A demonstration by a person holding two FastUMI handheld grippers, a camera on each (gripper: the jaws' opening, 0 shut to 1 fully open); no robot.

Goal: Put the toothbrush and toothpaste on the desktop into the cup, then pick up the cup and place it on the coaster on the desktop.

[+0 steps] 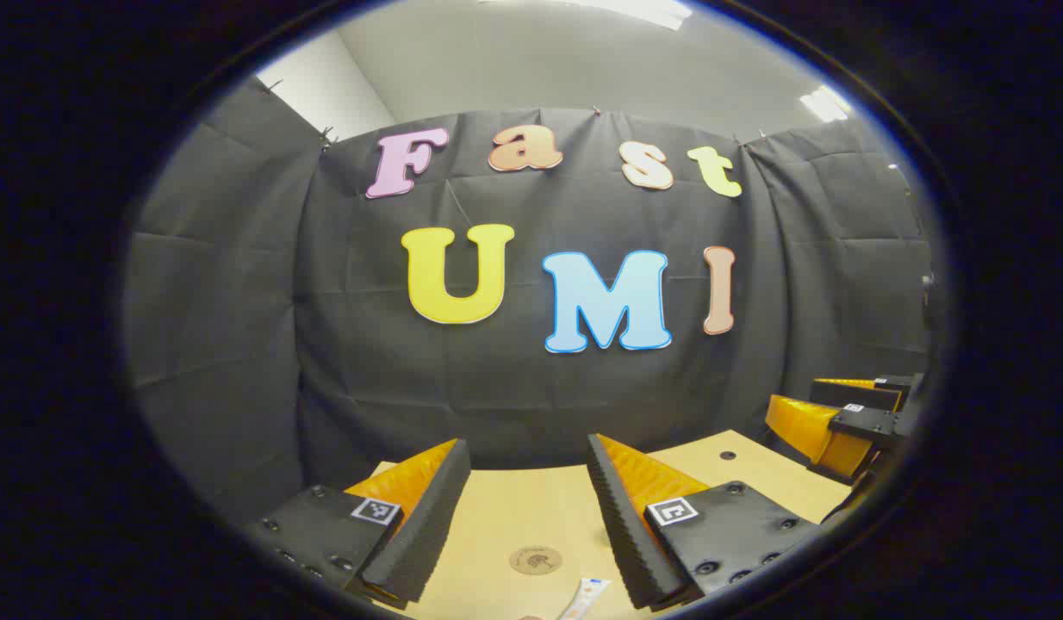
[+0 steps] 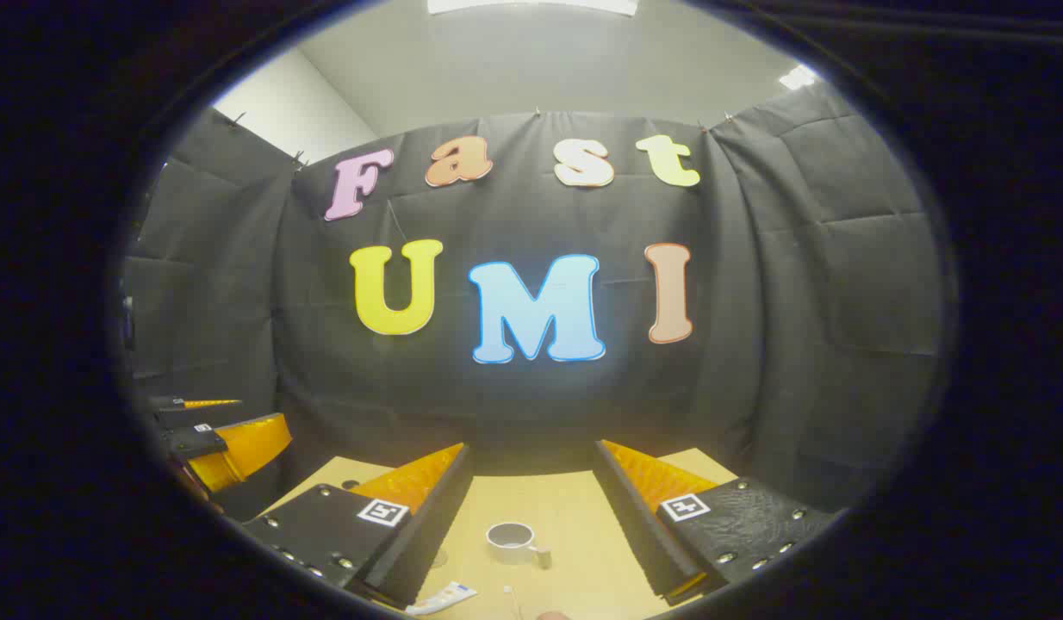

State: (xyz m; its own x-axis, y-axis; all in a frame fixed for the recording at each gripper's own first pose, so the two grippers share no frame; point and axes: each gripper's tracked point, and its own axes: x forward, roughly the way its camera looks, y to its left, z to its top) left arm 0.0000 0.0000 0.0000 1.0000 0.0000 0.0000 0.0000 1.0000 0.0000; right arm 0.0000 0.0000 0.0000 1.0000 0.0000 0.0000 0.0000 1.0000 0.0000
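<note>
Here, in the left gripper view, the left hand-held gripper [image 1: 527, 482] hangs above the table [image 1: 747, 469] with its fingers wide apart and nothing between them. Below the gap lies the round coaster [image 1: 536, 561], flat on the wood, and just to its right the toothpaste [image 1: 585, 598] lies at the lower edge — only part of the tube can be seen. Farther right, at the rim of that view, the right hand-held gripper [image 1: 850, 413] is seen from the side.

In the right gripper view the left hand-held gripper [image 2: 217, 430] shows at the far left, over the table's edge. The right hand-held gripper [image 2: 531, 482] also stands spread, holding nothing. Between its fingers, low down, the toothpaste [image 2: 443, 598] lies by the left finger; to its right the thin toothbrush [image 2: 511, 599] lies on the table [image 2: 540, 504] — small and hard to make out. The cup [image 2: 512, 541] stands upright beyond both, handle to the right, apart from them.
</note>
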